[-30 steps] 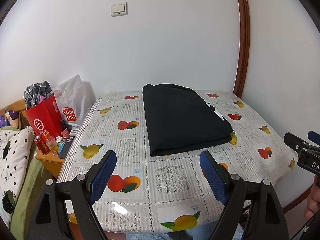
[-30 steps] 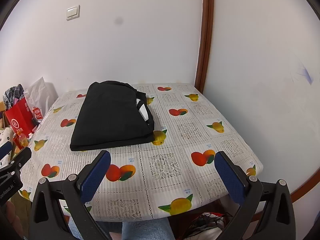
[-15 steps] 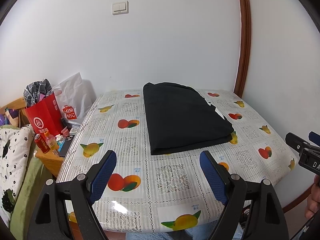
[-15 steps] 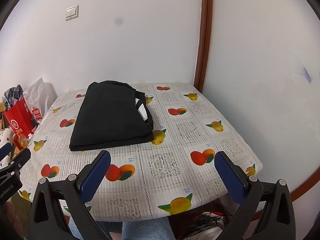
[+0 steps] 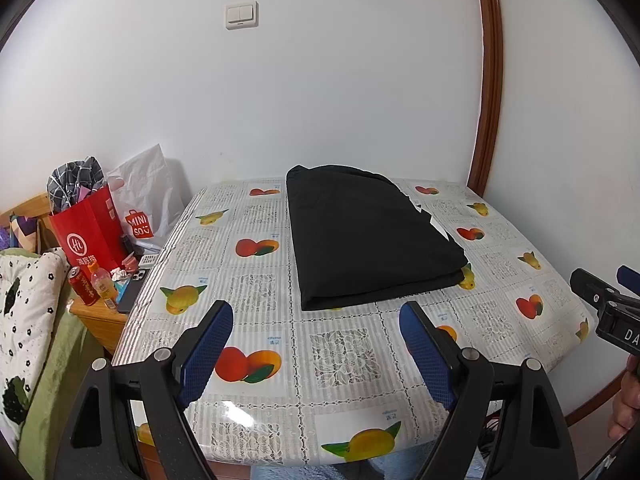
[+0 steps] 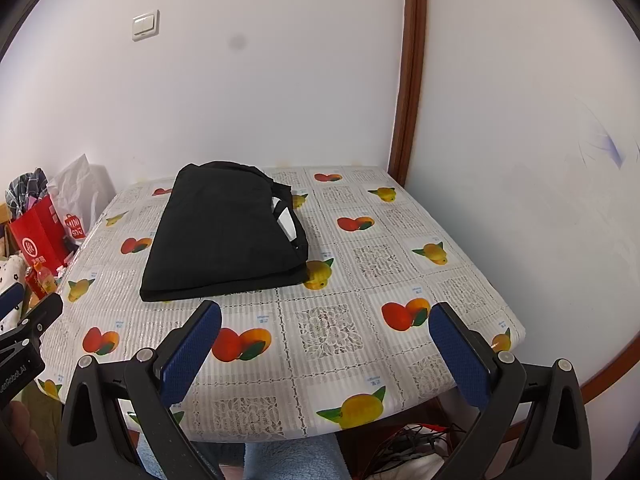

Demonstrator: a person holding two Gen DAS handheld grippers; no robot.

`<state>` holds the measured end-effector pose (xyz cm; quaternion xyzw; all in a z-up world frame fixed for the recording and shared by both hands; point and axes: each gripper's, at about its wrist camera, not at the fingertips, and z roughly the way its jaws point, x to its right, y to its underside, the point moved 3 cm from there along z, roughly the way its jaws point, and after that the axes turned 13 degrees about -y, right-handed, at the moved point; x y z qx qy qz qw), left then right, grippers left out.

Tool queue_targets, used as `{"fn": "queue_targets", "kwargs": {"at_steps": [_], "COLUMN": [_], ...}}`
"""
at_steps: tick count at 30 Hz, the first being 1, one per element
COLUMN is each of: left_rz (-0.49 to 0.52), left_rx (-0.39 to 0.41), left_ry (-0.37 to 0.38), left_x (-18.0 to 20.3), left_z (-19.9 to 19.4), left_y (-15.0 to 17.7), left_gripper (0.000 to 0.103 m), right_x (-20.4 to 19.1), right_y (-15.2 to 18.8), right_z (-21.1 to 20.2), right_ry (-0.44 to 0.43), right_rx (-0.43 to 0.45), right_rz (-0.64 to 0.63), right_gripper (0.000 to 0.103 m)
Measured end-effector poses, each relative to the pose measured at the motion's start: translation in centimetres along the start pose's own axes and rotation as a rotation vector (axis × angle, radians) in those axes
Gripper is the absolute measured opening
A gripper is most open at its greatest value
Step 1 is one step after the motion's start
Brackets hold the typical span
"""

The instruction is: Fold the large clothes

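While folded flat, matte black garment, glossy tablecloth

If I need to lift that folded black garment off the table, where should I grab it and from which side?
Take the black garment at its near edge, one gripper per near corner. That edge faces both open grippers, left gripper and right gripper, and shows stacked layers, so the jaws could likely close over the full stack. Come in low and level over the tablecloth; the right side looks looser, with white showing.
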<state>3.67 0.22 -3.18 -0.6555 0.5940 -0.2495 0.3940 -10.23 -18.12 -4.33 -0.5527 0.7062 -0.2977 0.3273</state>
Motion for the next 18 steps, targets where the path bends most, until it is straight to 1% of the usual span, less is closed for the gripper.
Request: {"fn": "queue_targets", "kwargs": {"at_steps": [18], "left_rz": [-0.006], "left_rx": [-0.002], "left_ry": [0.001], "left_x": [0.08], "left_z": [-0.01], "left_y": [0.02], "left_gripper": [0.084], "right_x": [-0.16], "right_y": [0.09], "right_z": [-0.03], "right_ry": [0.000], "right_rx": [0.001], "right_rz": [0.000], "right_gripper": [0.102]}}
